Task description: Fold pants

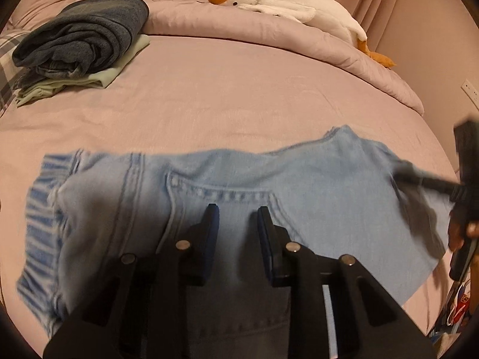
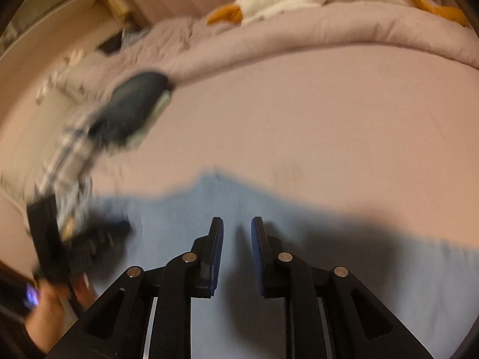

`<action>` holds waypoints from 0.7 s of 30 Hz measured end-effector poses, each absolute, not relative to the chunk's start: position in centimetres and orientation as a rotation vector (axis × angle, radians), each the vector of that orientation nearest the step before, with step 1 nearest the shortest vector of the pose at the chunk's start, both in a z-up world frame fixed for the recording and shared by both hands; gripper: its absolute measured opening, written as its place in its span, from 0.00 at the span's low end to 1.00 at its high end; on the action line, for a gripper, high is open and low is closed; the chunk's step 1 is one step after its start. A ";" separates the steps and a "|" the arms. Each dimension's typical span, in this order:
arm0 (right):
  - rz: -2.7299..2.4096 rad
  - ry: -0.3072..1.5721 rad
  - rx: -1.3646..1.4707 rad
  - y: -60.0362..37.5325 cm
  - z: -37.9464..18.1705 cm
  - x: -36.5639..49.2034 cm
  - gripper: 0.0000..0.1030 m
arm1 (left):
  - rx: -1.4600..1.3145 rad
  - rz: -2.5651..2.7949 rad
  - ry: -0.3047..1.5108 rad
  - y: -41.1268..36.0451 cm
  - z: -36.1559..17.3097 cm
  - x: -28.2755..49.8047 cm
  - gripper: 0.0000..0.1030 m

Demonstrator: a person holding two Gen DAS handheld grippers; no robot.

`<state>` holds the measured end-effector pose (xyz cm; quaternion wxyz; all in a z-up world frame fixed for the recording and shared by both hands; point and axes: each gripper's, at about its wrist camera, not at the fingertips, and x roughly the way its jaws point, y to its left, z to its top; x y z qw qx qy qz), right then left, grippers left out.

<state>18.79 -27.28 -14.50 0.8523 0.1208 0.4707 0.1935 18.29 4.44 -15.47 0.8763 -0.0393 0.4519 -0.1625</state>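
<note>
The pants (image 1: 227,185) lie flat across the bed (image 1: 239,89). Left hand-held gripper (image 1: 238,209) and right hand-held gripper (image 2: 237,223) hover above, nearly closed and empty. Grip matching edges evenly, then fold smoothly.

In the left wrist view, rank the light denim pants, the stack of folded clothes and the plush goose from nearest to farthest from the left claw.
1. Light denim pants: directly under the left claw.
2. Stack of folded clothes: far left on the bed.
3. Plush goose: far side, on the rolled duvet.
</note>
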 end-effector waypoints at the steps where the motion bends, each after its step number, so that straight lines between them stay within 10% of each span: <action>1: 0.365 1.026 0.190 -27.5 -15.5 18.1 0.18 | -0.085 -0.338 0.938 4.6 -15.5 18.1 0.25; 14: 0.045 0.989 0.277 -43.0 -15.8 7.2 0.08 | -0.078 -0.229 0.922 7.6 -14.5 12.1 0.24; 21: -0.227 0.992 0.313 -48.6 -15.0 4.1 0.08 | -0.030 -0.155 0.932 7.3 -13.0 9.4 0.41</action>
